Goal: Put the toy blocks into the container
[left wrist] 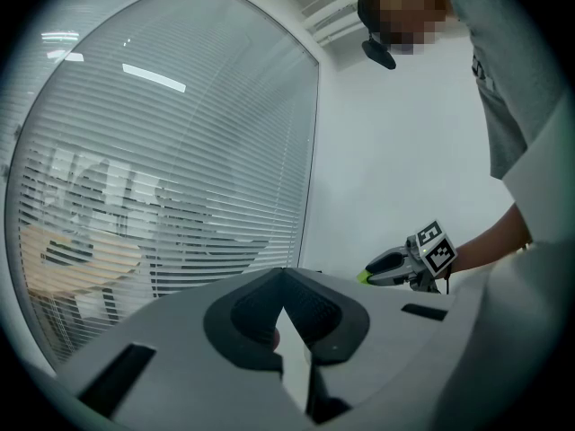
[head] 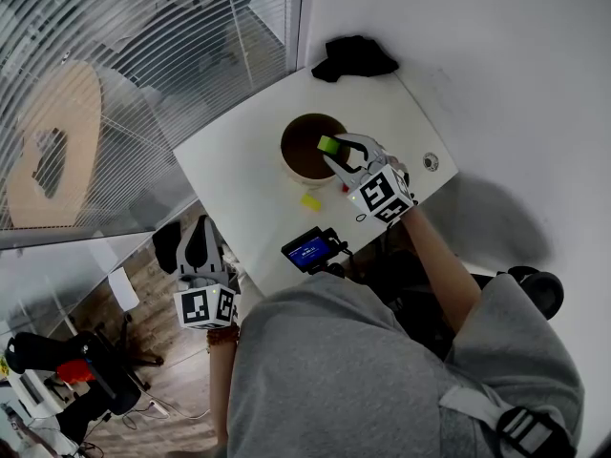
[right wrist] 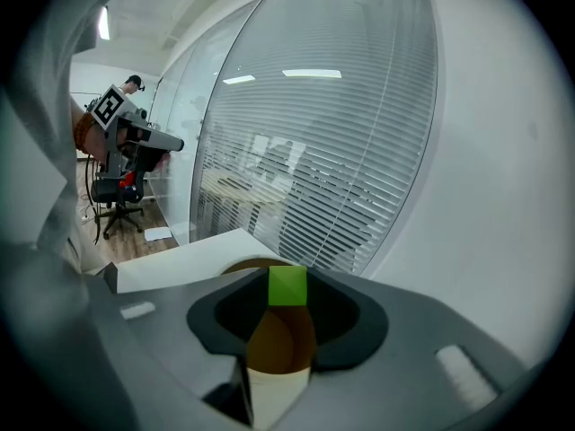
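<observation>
Right tool is clamped on a green block, its two pads pressing opposite flat faces, and holds it over the open mouth of the container, toward the side of the rim nearest the person. The block looks like a small solid cube, so I judge it light, stiff and not at all fragile; its smooth faces could slip under a loose pinch, and a hold on two parallel faces near the middle, as here, suits it best. Being about as wide as it is tall, it shows no real long axis. It sits square in the jaws, one face turned back toward the tool's camera and its edges upright and level. A drop from here should do it no harm. A yellow block lies on the worktop just beside the container, on its near side, and whether it is longer one way I cannot tell. Left tool is closed with nothing in it and hangs well apart from the container, off the worktop's near edge.
</observation>
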A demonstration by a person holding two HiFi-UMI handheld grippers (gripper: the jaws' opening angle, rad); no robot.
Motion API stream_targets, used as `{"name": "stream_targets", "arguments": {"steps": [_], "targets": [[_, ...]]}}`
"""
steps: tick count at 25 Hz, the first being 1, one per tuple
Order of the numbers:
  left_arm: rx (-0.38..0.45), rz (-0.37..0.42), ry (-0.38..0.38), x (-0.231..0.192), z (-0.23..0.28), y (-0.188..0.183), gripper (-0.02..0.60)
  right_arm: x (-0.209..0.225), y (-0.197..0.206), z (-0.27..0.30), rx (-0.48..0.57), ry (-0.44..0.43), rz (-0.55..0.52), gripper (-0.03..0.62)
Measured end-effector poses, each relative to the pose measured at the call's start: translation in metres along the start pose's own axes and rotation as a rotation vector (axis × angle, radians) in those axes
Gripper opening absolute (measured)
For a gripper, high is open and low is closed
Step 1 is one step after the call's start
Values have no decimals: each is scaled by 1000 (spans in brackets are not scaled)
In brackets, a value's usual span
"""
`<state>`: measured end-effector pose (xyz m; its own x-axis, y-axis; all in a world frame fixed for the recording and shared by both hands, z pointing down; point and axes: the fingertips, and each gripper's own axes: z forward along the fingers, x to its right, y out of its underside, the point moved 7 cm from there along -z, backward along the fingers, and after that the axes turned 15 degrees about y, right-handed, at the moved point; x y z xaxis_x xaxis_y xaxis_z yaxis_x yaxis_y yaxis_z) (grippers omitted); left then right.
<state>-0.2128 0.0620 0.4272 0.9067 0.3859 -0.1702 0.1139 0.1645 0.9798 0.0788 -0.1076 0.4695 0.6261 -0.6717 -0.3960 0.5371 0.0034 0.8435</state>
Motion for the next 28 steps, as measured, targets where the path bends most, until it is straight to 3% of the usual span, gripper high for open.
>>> {"name": "stream_targets", "arguments": {"steps": [10, 17, 23, 28], "targets": [[-11, -4, 1, -1, 0, 0, 6, -1, 10, 0, -34, -2, 12, 144], [-13, -6, 2, 1, 1, 3, 6, 21, 26, -11, -49, 87, 116, 144], [-24, -9, 8, 2, 3, 5, 6, 44, 65, -24, -113, 209, 268, 144], [-31, -5, 13, 5, 3, 6, 6, 38, 107, -31, -214, 192, 274, 144]]}}
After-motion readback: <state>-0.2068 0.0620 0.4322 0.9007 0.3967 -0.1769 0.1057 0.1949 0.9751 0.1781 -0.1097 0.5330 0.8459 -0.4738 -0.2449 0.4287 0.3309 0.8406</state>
